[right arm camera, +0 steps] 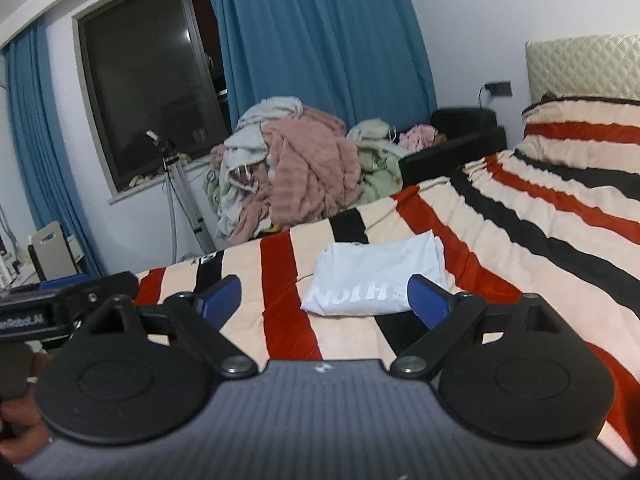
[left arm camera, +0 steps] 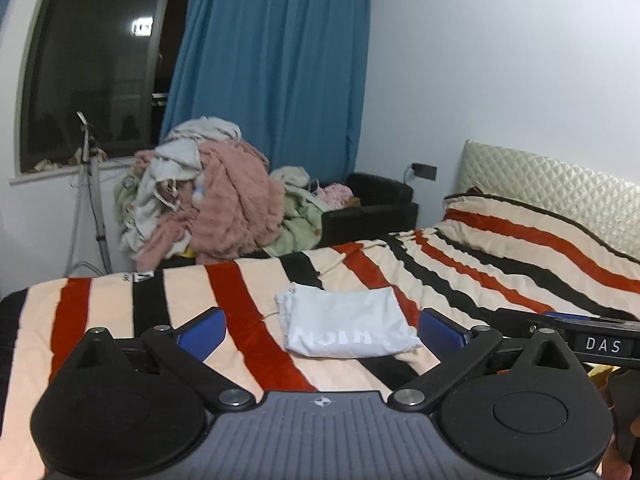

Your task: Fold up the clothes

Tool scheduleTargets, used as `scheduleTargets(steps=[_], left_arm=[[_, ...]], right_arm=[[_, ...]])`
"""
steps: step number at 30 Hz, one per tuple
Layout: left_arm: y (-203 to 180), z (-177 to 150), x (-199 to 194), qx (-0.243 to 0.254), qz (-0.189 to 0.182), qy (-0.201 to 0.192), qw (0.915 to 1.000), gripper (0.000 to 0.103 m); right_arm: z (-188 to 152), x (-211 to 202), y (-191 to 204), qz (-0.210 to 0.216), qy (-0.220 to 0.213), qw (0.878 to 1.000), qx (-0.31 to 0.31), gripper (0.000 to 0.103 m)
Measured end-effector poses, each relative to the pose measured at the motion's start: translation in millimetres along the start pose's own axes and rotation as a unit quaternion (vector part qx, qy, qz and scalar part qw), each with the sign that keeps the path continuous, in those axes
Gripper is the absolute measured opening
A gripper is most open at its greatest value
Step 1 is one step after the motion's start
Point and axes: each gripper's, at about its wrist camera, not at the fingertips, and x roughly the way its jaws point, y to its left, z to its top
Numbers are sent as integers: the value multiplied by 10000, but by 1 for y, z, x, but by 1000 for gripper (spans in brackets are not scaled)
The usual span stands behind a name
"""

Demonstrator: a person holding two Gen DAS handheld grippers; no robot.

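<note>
A: How do the two grippers sit?

B: In the left wrist view the left gripper (left arm camera: 322,330) fills the bottom of the frame, level, its blue fingers (left arm camera: 202,332) spread wide with nothing between them. The right gripper (right arm camera: 322,298) in its own view is the same: low in the frame, pads far apart, holding nothing. Both hover above the bedspread, short of the garment.

A: Where is the garment?

B: A folded white T-shirt (left arm camera: 344,326) lies flat at the centre of the left view, on the striped blanket (left arm camera: 248,292), printed lettering facing up near its close edge. In the right view it sits just right of centre.

A: Do the grippers see each other?

B: Yes. The right one's black body marked "DAS" pokes in at the right edge of the left view; the left one shows at the left edge of the right view.

A: Anything behind?

B: A pile of clothes (right arm camera: 292,168) sits mid-frame under the blue curtain (right arm camera: 320,40), with a dark window (left arm camera: 96,68) at the upper left.
</note>
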Motion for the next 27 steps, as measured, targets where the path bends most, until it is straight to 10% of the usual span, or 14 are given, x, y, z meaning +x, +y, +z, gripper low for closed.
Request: scheduleTargets(steps=[27], left_arm=[[38, -82, 40, -193, 501, 76, 9985, 103]], right_arm=[[-78, 51, 14, -501, -203, 9960, -709, 91]])
